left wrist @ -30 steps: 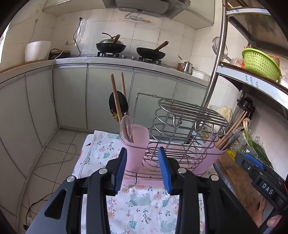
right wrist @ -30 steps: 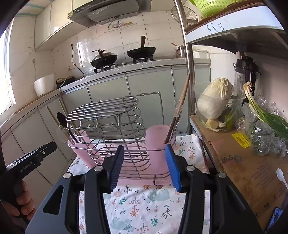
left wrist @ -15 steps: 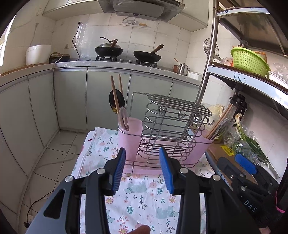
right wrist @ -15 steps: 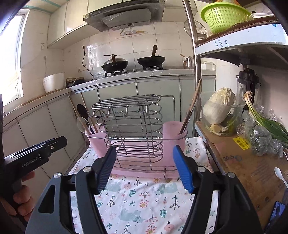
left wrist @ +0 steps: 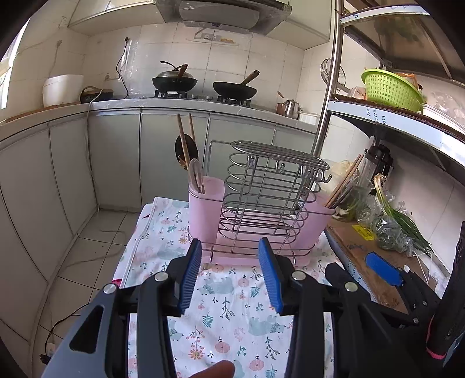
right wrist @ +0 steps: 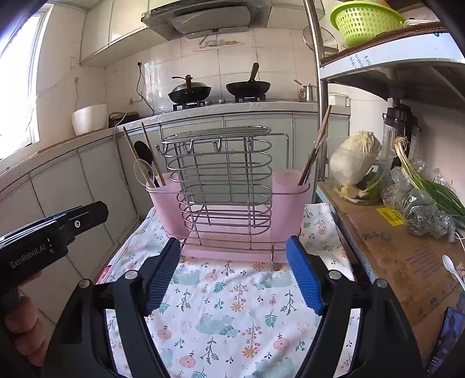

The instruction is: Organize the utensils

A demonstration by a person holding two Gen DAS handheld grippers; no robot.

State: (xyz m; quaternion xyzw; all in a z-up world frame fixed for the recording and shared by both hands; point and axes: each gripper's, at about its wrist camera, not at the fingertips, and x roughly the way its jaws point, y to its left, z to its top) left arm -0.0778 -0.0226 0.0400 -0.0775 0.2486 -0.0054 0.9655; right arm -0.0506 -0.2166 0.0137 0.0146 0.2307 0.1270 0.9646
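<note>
A wire rack (left wrist: 270, 186) (right wrist: 223, 180) with two pink cups stands on a floral cloth (left wrist: 232, 314) (right wrist: 232, 308). The left pink cup (left wrist: 205, 203) (right wrist: 165, 200) holds chopsticks, a black spoon and a clear spoon. The right pink cup (left wrist: 316, 215) (right wrist: 290, 200) holds chopsticks. My left gripper (left wrist: 231, 273) is open and empty, a short way in front of the rack. My right gripper (right wrist: 232, 270) is open and empty, also in front of the rack; it shows in the left wrist view (left wrist: 383, 270).
A cardboard box (right wrist: 401, 256) with bagged greens (right wrist: 427, 212), a bowl of cabbage (right wrist: 357, 162) and a white spoon (right wrist: 452, 267) sits to the right. A metal shelf holds a green basket (right wrist: 363, 20). Kitchen counter with two woks (left wrist: 203, 81) stands behind.
Both grippers have pulled back from the rack, which now looks smaller and farther. The right gripper's jaws have opened wider. More floral cloth shows in front.
</note>
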